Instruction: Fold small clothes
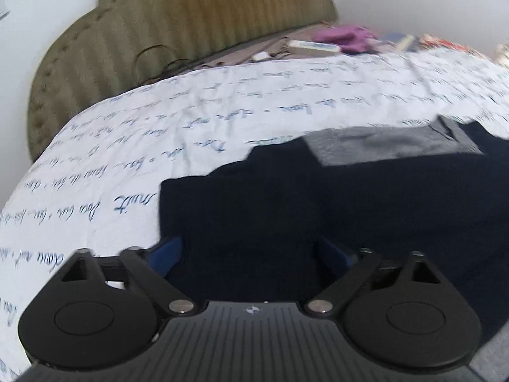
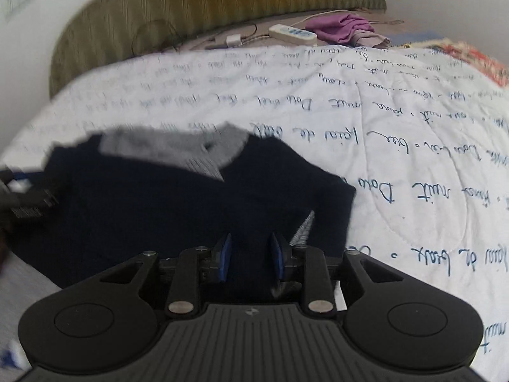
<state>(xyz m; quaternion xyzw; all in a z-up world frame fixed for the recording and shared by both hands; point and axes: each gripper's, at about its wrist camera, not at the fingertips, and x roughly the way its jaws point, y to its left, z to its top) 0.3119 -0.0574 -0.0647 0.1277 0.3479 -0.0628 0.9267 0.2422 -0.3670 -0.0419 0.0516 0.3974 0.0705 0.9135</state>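
A small dark navy garment (image 1: 318, 197) with a grey collar part (image 1: 388, 146) lies on the white quilt with blue handwriting (image 1: 159, 133). My left gripper (image 1: 251, 251) is open, its blue pads wide apart over the garment's near left edge. In the right wrist view the same navy garment (image 2: 178, 203) lies in front, grey part (image 2: 171, 146) at its far side. My right gripper (image 2: 251, 258) has its blue pads partly closed with a gap, over the garment's near right part. The left gripper (image 2: 22, 197) shows blurred at the left edge.
An olive striped headboard cushion (image 2: 222, 3) stands behind the bed. A white power strip (image 2: 292, 33), a purple cloth (image 2: 340, 27) and cables lie at the far edge. A patterned fabric (image 2: 470, 54) sits far right.
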